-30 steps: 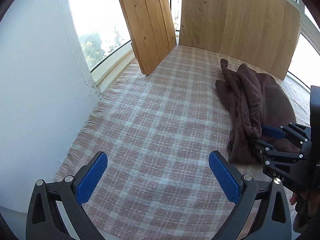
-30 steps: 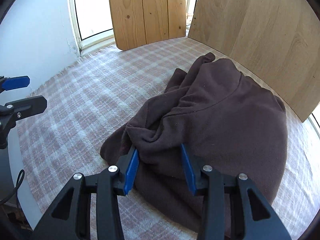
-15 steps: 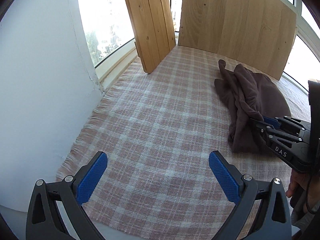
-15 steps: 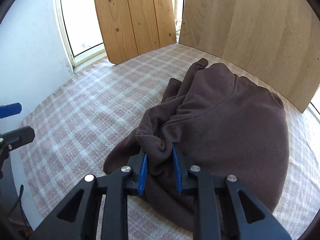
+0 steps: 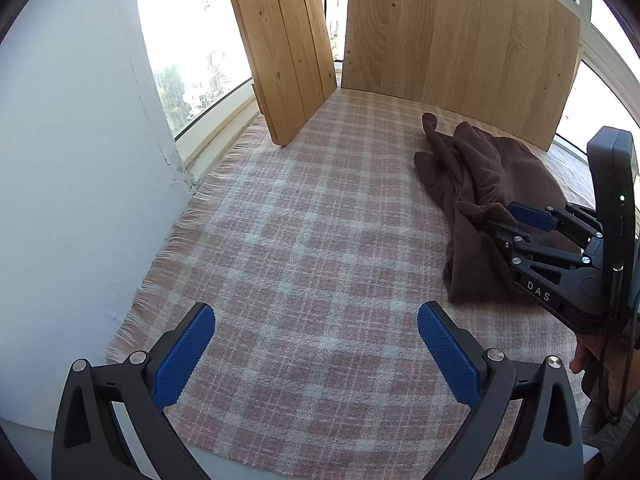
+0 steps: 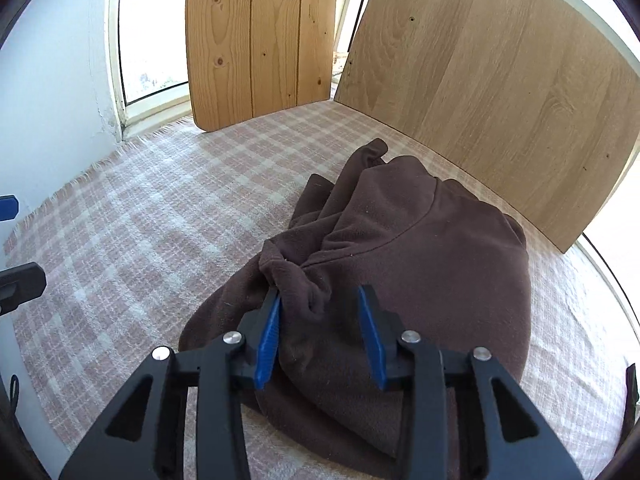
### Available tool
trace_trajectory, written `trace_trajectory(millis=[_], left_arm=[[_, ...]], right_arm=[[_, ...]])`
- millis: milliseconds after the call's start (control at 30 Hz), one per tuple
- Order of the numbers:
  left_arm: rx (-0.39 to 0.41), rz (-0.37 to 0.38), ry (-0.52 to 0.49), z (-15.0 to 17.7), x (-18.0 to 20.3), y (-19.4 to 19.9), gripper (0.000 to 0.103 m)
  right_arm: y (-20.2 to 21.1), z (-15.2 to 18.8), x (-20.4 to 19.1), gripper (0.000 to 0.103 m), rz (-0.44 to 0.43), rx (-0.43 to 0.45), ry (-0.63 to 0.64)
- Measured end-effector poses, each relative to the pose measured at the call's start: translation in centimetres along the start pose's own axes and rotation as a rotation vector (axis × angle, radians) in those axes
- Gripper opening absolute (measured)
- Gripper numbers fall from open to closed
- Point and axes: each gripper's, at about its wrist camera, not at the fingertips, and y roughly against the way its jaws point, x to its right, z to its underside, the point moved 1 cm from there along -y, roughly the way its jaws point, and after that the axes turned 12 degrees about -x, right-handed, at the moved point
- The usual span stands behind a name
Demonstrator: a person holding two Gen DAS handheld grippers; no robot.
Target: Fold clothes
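A crumpled dark brown fleece garment lies on a pink and white plaid blanket. My right gripper points down at its near left edge, where a bunched fold stands between the jaws. The jaws are opening: the left pad touches the fold, the right pad stands apart from it. In the left wrist view the garment lies at the right with the right gripper at it. My left gripper hovers open over bare blanket, left of the garment, with nothing between its fingers.
Two wooden boards stand upright at the blanket's far edge. A white wall and window sill border the fringed left side. A hand shows under the right gripper. Open blanket lies left of the garment.
The right jaws closed on the fold of the garment half a second ago and have since spread apart again. The left gripper has stayed in place, open.
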Motion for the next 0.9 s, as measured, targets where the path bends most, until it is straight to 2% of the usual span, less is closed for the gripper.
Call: trace_trajectory(millis=[33,100,233,400,467,500,533,600,633,700,800,900], left_arm=[[-0.002,0.0,-0.001,0.1,0.0,0.0,0.102],[-0.003,-0.002,0.003,0.3,-0.2,0.1,0.102],[-0.001,-0.007,0.025,0.4,-1.0,0.2,0.102],[0.002,-0.014,0.042,0.1,-1.8,0.0,0.102],[0.006,-0.017,0.038,-0.2,-1.7,0.0,0.102],[0.01,-0.016,0.034,-0.3,-1.5,0.1,0.102],[0.012,-0.014,0.03,-0.4,-1.3,0.1,0.102],[0.011,-0.005,0.013,-0.8,-0.6,0.1,0.102],[0.015,-0.002,0.003,-1.1,-0.2,0.3,0.102],[0.037,0.002,-0.016,-1.6,0.8,0.9,0.102],[0.058,0.036,-0.047,-2.7,3.0,1.4,0.102],[0.065,0.098,-0.085,-4.1,6.1,1.4,0.102]], right_arm=[[-0.4,-0.1,0.1,0.019,-0.034,-0.017,-0.01],[-0.6,-0.3,0.6,0.015,-0.094,-0.033,-0.037],[2.2,0.0,1.2,0.014,-0.141,0.046,-0.05],[5.8,0.6,-0.8,0.014,-0.173,0.119,0.055],[5.2,1.2,-2.2,0.014,-0.138,0.086,0.113],[3.6,1.5,-2.5,0.015,-0.139,0.028,0.113],[1.8,1.8,-2.6,0.015,-0.144,-0.037,0.108],[-0.4,2.5,-2.4,0.022,-0.154,-0.076,0.069],[-0.1,2.6,-2.3,0.025,-0.169,-0.062,0.057],[2.0,3.1,-1.9,0.038,-0.219,-0.019,0.047],[5.6,4.4,0.6,0.045,-0.223,0.069,-0.019],[5.8,5.3,5.0,0.045,-0.172,0.057,-0.157]])
